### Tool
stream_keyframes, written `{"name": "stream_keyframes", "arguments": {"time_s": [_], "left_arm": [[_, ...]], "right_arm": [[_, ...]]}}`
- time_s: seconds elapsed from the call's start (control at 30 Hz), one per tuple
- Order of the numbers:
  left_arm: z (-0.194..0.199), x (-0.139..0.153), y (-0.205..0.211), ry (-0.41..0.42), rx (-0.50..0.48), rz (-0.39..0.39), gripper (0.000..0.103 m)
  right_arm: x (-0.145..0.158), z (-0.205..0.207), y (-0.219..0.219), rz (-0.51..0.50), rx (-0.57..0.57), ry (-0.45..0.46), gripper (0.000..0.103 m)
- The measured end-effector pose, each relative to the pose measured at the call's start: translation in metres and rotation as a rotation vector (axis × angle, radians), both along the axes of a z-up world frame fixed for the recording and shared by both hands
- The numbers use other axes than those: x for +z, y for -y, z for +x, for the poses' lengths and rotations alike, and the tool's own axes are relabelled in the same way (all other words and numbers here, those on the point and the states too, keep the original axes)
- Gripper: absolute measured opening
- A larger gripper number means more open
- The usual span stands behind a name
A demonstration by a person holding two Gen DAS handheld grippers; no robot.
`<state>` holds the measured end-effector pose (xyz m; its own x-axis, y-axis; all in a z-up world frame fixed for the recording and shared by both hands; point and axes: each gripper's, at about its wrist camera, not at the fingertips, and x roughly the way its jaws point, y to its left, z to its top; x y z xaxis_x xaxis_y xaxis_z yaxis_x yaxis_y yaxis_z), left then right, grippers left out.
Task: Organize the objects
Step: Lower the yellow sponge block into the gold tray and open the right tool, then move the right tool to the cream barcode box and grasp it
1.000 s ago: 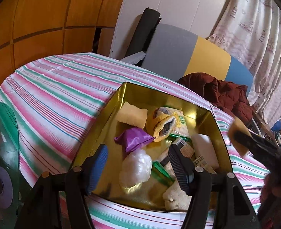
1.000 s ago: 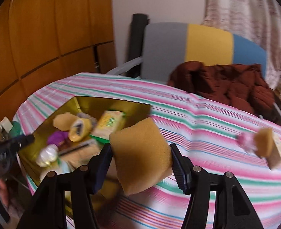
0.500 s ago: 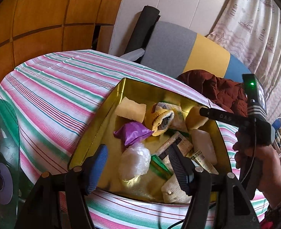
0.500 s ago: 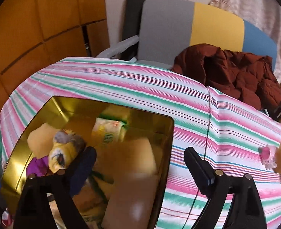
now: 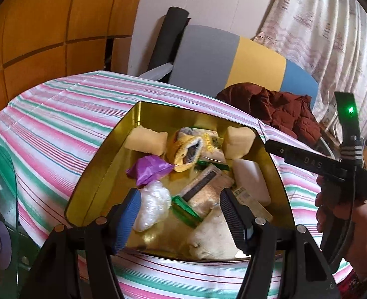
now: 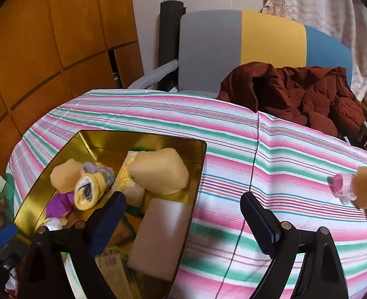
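Note:
A gold tin (image 5: 103, 149) (image 6: 84, 139) sits on the striped tablecloth. It holds two yellow sponges (image 5: 146, 140) (image 6: 158, 172), a rolled yellow sock (image 5: 186, 152) (image 6: 91, 189), a purple bag (image 5: 148, 169), a white plastic wad (image 5: 153, 204), a white block (image 5: 252, 182) (image 6: 161, 236) and paper packets. My left gripper (image 5: 181, 216) is open and empty over the tin's near edge. My right gripper (image 6: 183, 226) is open and empty above the tin's right rim; it also shows in the left wrist view (image 5: 308, 162).
On the cloth at the far right lie a pink-capped clear bottle (image 6: 342, 186) and a brown sponge (image 6: 364, 186). A brown jacket (image 6: 295, 92) lies on a chair (image 6: 258, 42) behind the table. A thin cord (image 6: 253, 169) runs across the cloth. Wood panelling is on the left.
My right gripper carried a yellow sponge over the tin, opened and let it go; the sponge now lies in the tin's far right corner. My left gripper stayed open in place.

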<state>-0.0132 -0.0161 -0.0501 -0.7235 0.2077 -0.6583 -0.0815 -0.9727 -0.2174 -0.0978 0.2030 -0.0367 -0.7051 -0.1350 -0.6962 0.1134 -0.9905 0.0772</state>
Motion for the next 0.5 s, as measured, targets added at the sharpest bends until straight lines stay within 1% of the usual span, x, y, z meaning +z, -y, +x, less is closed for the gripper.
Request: {"name": "stream_keyframes", "arguments": {"time_s": [0.13, 0.23, 0.33, 0.5], "left_arm": [[0.007, 0.004, -0.008, -0.012, -0.006, -0.018, 0.067], [0.014, 0.007, -0.015, -0.023, -0.018, -0.034, 0.067], [0.02, 0.007, -0.027, -0.027, -0.043, -0.036, 0.067], [0.025, 0.006, -0.059, -0.022, -0.115, -0.055, 0.067]], "right_arm": [[0.004, 0.015, -0.002, -0.021, 0.019, -0.017, 0.094], [0.004, 0.027, -0.008, -0.012, 0.028, -0.036, 0.094], [0.002, 0.041, -0.024, 0.022, 0.01, -0.059, 0.094], [-0.006, 0.057, -0.066, 0.011, -0.052, -0.051, 0.092]]}}
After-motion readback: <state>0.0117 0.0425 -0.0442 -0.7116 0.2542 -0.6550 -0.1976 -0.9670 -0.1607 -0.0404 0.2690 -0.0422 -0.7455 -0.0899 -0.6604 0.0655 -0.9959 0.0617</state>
